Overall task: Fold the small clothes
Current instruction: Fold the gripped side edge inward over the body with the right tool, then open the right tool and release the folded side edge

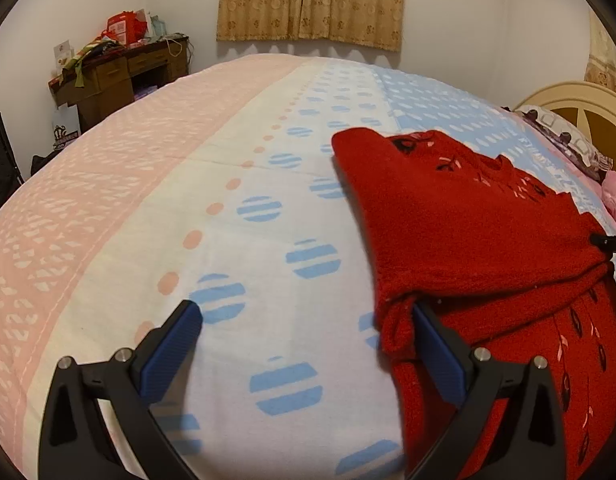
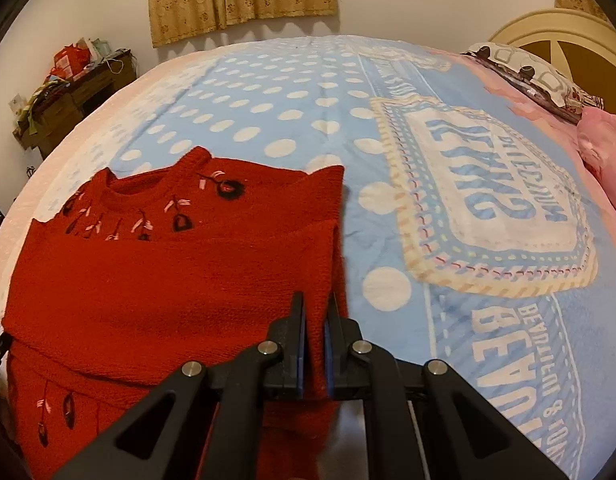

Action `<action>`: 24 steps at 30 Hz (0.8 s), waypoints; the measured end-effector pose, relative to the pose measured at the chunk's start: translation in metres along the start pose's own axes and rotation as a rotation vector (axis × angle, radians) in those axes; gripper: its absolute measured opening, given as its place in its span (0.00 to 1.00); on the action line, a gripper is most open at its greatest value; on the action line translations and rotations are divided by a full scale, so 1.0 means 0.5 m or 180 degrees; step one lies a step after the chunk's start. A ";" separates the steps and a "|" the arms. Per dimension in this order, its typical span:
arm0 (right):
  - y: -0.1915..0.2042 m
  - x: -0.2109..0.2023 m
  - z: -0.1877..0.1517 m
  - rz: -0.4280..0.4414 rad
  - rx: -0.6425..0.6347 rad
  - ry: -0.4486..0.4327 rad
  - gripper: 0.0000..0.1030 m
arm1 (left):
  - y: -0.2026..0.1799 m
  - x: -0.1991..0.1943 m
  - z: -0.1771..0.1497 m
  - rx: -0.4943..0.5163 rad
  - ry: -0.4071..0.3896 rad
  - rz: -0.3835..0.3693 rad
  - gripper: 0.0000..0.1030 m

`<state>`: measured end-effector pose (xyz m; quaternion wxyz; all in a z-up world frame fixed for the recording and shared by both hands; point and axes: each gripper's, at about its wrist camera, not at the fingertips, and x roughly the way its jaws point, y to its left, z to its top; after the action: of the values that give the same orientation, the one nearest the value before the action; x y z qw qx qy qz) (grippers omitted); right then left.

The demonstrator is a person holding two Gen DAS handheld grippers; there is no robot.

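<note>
While the red sweater lies spread on the bed sheet, the right gripper has its jaws pressed together on a pinch of the knit along the sweater's edge, at about 6 o'clock in the right wrist view. From there the garment stretches away toward 9 and 10 o'clock, with its neckline and stitched flower pattern near 10 o'clock. A sleeve is folded across the chest as a plain red band, and the lower body with more stitching runs down toward 7 o'clock.

Seen from the left wrist, the left gripper stands wide open with nothing between its pads. Its blue pad at 5 o'clock touches the bunched edge of the sweater, while the other pad at 7 o'clock hangs over bare bed sheet. The sweater fills the side from 2 to 5 o'clock in this view.

Beyond the bed, a curtain hangs at 12 o'clock, a cluttered wooden desk stands at 10 o'clock, and a cream headboard with a patterned pillow sits at 2 o'clock.
</note>
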<state>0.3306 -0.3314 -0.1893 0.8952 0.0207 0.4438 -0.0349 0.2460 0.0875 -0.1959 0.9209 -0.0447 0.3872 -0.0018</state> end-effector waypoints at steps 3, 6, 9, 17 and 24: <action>-0.004 0.007 0.002 0.0007 0.0034 0.0053 0.06 | 0.009 -0.002 0.001 -0.0063 0.0070 -0.0046 1.00; 0.000 0.002 0.004 0.0049 -0.0044 0.0119 0.09 | 0.013 -0.012 -0.002 -0.0084 0.0134 -0.0080 1.00; -0.007 -0.024 0.001 0.0017 -0.0080 0.0107 0.34 | 0.020 -0.036 -0.004 -0.0111 0.0225 -0.0170 1.00; 0.048 -0.104 0.001 0.0375 -0.0342 -0.0340 0.66 | 0.008 -0.082 0.046 0.0058 -0.0043 0.0007 1.00; 0.094 -0.024 -0.014 0.0305 -0.0526 0.0088 0.66 | -0.029 0.026 0.067 0.0325 0.0236 0.0314 1.00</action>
<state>0.3214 -0.2834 -0.1839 0.8883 -0.0315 0.4561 0.0450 0.2794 0.0755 -0.1806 0.9060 0.0216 0.4221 0.0222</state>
